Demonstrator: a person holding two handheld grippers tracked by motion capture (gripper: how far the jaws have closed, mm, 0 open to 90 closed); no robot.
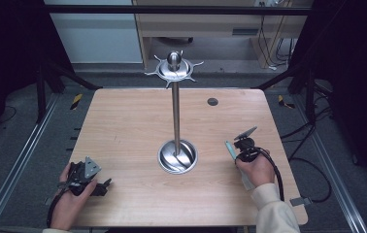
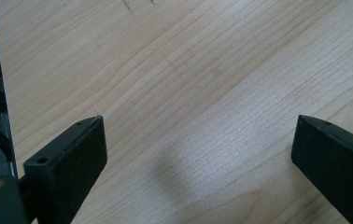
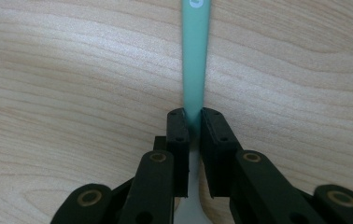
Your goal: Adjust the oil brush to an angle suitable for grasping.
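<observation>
Nearest the lens in the right gripper view, the right claw (image 3: pixel 192 122) has its two black jaws pressed together on a thin teal handle (image 3: pixel 195 56), which runs straight out ahead of the tips over the pale wooden surface (image 3: pixel 72 70). A white mark sits on the handle at its far end, and a paler part of the same utensil passes back between the jaws toward the camera. What kind of utensil it is cannot be told.

From the high view, the right claw (image 1: pixel 238 144) is held in the person's right hand (image 1: pixel 256 167), a cream sleeve (image 1: pixel 274 208) behind it, and the teal handle (image 1: pixel 230 150) pokes out just to the claw's left, low over the surface (image 1: pixel 123 126).

Well off to the left of that claw stands a steel rack (image 1: pixel 175 111): a round dished base, an upright pole, and a ring of hooks at the top.

Farther left again, the left hand (image 1: pixel 70 199) rests the left claw (image 1: pixel 105 185) on the near corner of the surface. In the left gripper view, the left claw (image 2: pixel 198 126) has its jaws spread wide apart with nothing between them but bare wood.
</observation>
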